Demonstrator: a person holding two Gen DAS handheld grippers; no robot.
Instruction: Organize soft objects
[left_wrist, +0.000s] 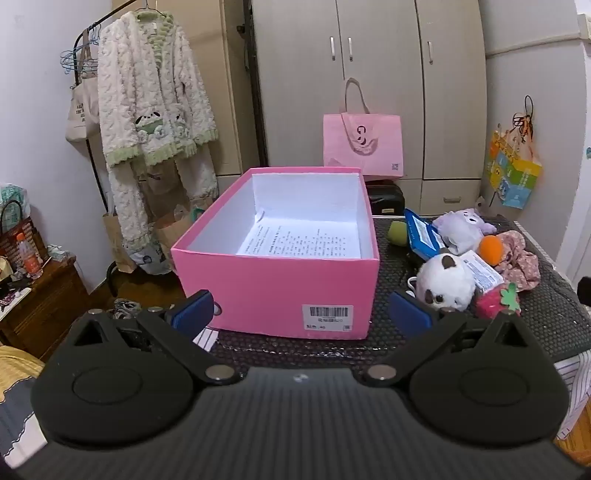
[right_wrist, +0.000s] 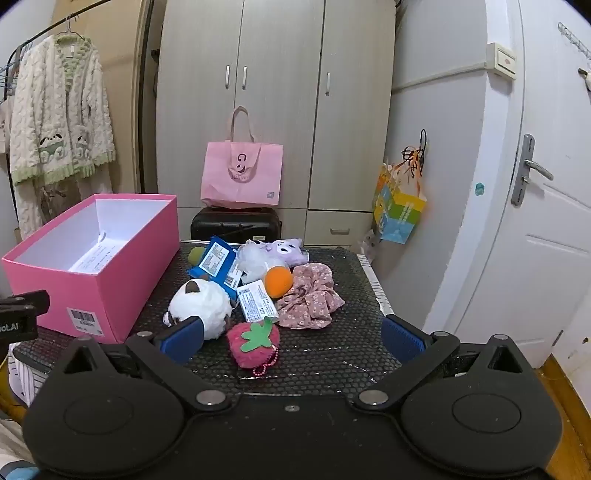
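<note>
the left gripper (left_wrist: 301, 314) hangs just in front of the pink box (left_wrist: 275, 291), its blue-padded jaws spread wide with nothing between them; the box's near wall with the barcode label fills the gap. the box sits open on the left side of the black mesh table (right_wrist: 332, 354), and only a printed sheet of paper (left_wrist: 301, 242) lies flat on its white floor. the right gripper (right_wrist: 291, 338) is also wide open and holds nothing — it hovers over the near edge of the table, facing the heap of soft things to the right of the box. nearest to it lies the pink strawberry plush (right_wrist: 253, 343) with its green felt leaf and bead chain, touching the white round plush (right_wrist: 201, 306) on its left. behind these sit an orange ball plush (right_wrist: 279, 280), a pink floral scrunchie (right_wrist: 310, 301) just beside it on the right, a lilac plush (right_wrist: 273, 253) at the back, a green plush (right_wrist: 195, 254) mostly hidden near the box, and blue and white packets (right_wrist: 218, 264) leaning among them. beyond the table a pink tote bag (right_wrist: 242, 177) stands on a black suitcase (right_wrist: 234, 225) — behind that, wardrobe doors.
</note>
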